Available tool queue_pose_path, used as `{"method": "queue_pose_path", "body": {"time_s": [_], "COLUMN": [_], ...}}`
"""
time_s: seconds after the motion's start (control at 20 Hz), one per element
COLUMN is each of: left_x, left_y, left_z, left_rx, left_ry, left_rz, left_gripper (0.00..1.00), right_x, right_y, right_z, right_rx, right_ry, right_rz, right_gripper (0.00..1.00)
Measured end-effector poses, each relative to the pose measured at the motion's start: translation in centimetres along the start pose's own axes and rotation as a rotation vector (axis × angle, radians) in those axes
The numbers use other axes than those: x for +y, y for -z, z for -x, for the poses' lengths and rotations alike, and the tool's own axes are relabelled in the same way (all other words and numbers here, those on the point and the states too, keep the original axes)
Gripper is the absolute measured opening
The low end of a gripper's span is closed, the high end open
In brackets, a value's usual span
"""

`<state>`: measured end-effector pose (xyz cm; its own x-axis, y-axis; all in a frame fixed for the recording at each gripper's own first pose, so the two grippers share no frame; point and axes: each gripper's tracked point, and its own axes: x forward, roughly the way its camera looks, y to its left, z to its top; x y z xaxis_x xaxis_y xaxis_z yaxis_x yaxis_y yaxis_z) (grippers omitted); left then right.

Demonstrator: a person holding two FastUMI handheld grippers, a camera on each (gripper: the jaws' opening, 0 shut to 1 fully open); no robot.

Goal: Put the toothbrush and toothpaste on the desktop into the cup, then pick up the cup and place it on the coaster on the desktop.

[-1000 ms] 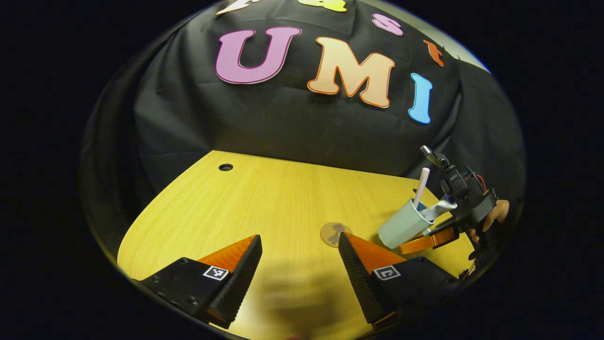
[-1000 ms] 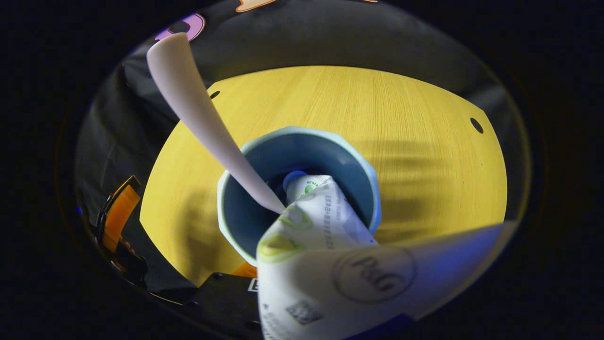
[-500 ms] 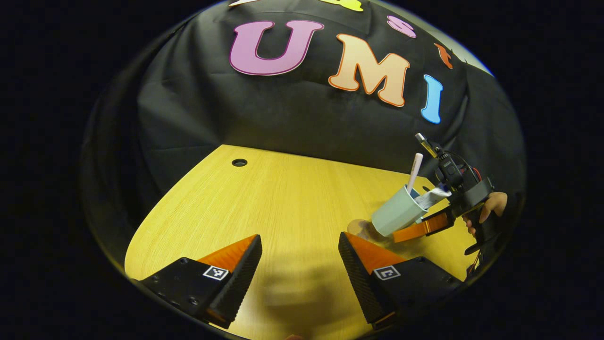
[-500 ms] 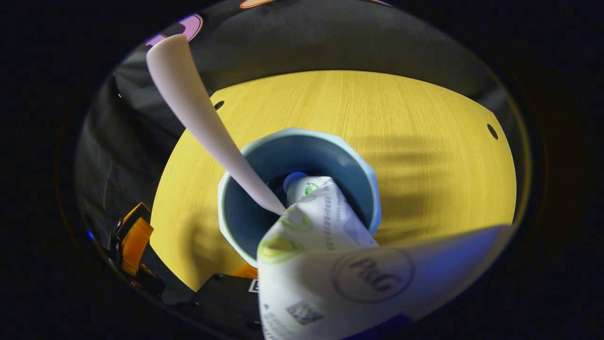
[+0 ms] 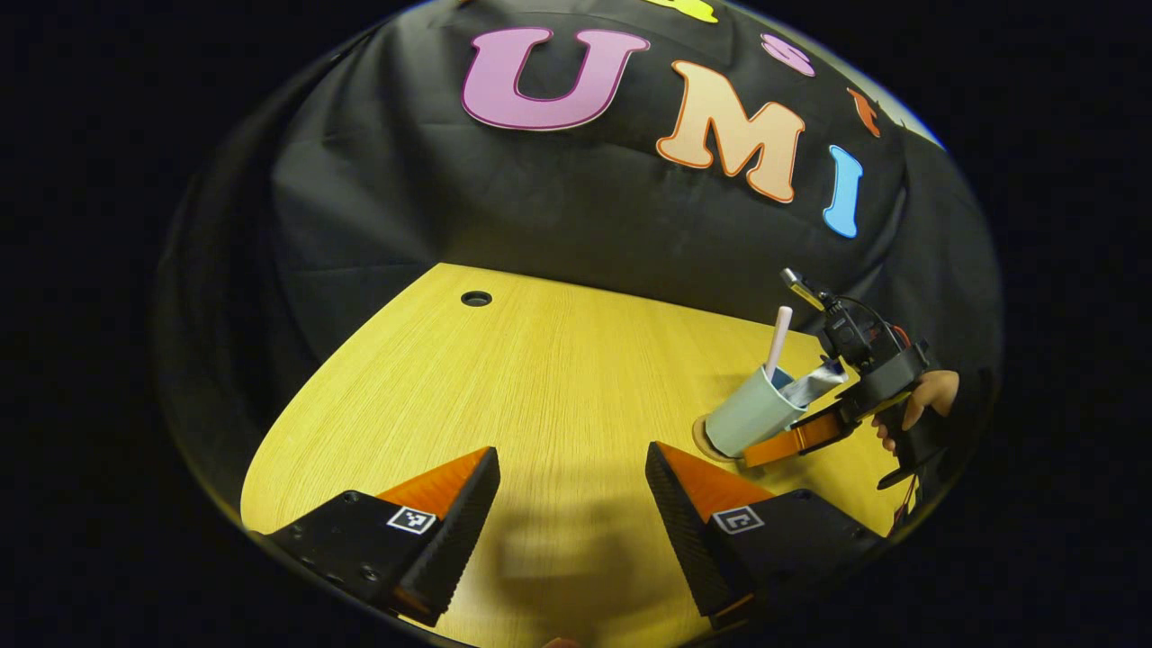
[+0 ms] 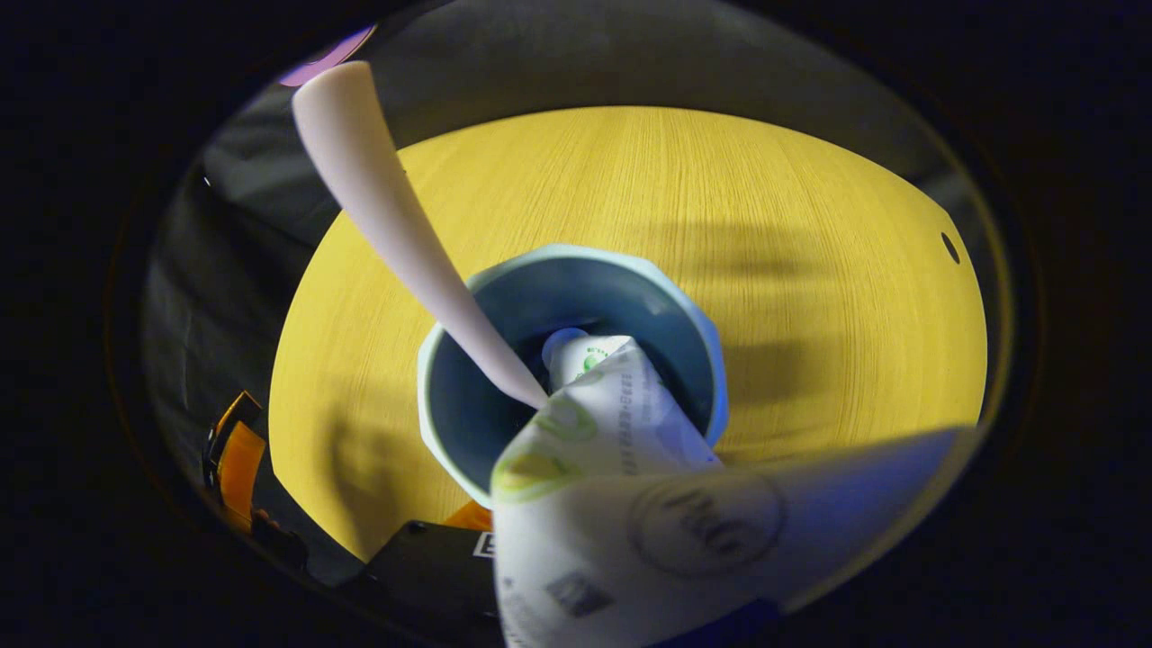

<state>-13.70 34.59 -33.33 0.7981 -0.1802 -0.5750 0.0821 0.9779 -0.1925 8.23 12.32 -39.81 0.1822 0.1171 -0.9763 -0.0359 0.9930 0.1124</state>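
Left gripper view: left claw (image 5: 571, 504) gapes wide over bare surface (image 5: 540, 378), holding nothing, parked clear. Far right, right claw (image 5: 792, 438) clamps the tilted cup (image 5: 747, 416), its base meeting the coaster (image 5: 702, 439), toothbrush (image 5: 778, 342) protruding.

Right gripper view: cup (image 6: 702, 360) seen mouth-on; toothbrush (image 6: 387, 225) and toothpaste (image 6: 621, 423) lean inside. Likely being set down; own fingers hidden behind the tube.

Wood-grain desktop (image 5: 540, 378), matt; smooth plastic cup (image 6: 576, 297); glossy toothpaste (image 6: 621, 432).
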Motion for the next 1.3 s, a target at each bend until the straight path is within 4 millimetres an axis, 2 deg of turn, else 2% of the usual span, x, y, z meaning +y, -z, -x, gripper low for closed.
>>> {"method": "queue_pose_path", "body": {"time_s": [0.1, 0.25, 0.35, 0.4, 0.45, 0.5, 0.55, 0.6, 0.65, 0.7, 0.75, 0.8, 1.05, 1.1, 1.3], "left_x": [-0.2, -1.8, -3.2, -4.1, -5.2, -6.4, -7.4, -8.5, -9.8, -11.0, -12.1, -13.2, -18.6, -19.3, -21.3], "left_y": [0.1, -0.4, -0.9, -1.2, -1.7, -2.0, -2.6, -3.1, -3.6, -3.9, -4.4, -4.9, -8.4, -9.2, -11.9], "left_z": [0.0, -0.4, -0.8, -0.7, -0.6, -0.5, -0.4, -0.3, -0.3, -0.1, 0.0, 0.2, 1.4, 1.7, 3.1], "left_rx": [0.001, -0.007, -0.008, -0.011, -0.017, -0.025, -0.038, -0.049, -0.058, -0.067, -0.076, -0.091, -0.196, -0.225, -0.326], "left_ry": [0.010, 0.036, 0.047, 0.056, 0.066, 0.075, 0.080, 0.087, 0.095, 0.105, 0.110, 0.114, 0.107, 0.097, 0.058], "left_rz": [-0.004, -0.024, -0.038, -0.042, -0.046, -0.055, -0.068, -0.078, -0.084, -0.090, -0.098, -0.107, -0.145, -0.140, -0.110], "left_gripper": [0.95, 0.95, 0.95, 0.95, 0.95, 0.95, 0.95, 0.95, 0.95, 0.95, 0.95, 0.95, 0.94, 0.94, 0.94], "right_x": [0.8, 0.7, 0.5, 0.4, 0.4, 0.6, 0.6, 0.7, 0.8, 0.7, 0.5, 0.1, -3.9, -4.5, -7.1], "right_y": [-0.5, -1.3, -2.6, -3.0, -3.7, -4.4, -4.9, -5.4, -5.7, -6.1, -6.5, -6.7, -7.2, -6.8, -5.3], "right_z": [1.0, 2.9, 4.7, 5.8, 6.9, 8.2, 9.4, 10.7, 12.1, 13.4, 14.8, 16.6, 25.9, 26.9, 28.5], "right_rx": [-0.017, -0.097, -0.172, -0.224, -0.282, -0.341, -0.394, -0.439, -0.482, -0.526, -0.574, -0.630, -0.928, -0.973, -1.075], "right_ry": [-0.035, -0.044, -0.055, -0.053, -0.050, -0.054, -0.060, -0.072, -0.086, -0.100, -0.105, -0.105, -0.024, -0.008, 0.015], "right_rz": [-0.002, 0.036, 0.074, 0.098, 0.122, 0.144, 0.161, 0.175, 0.182, 0.184, 0.184, 0.184, 0.190, 0.176, 0.087], "right_gripper": [0.69, 0.70, 0.97, 0.92, 0.93, 0.99, 0.94, 0.99, 0.94, 0.99, 0.94, 0.99, 0.99, 0.99, 0.99]}}
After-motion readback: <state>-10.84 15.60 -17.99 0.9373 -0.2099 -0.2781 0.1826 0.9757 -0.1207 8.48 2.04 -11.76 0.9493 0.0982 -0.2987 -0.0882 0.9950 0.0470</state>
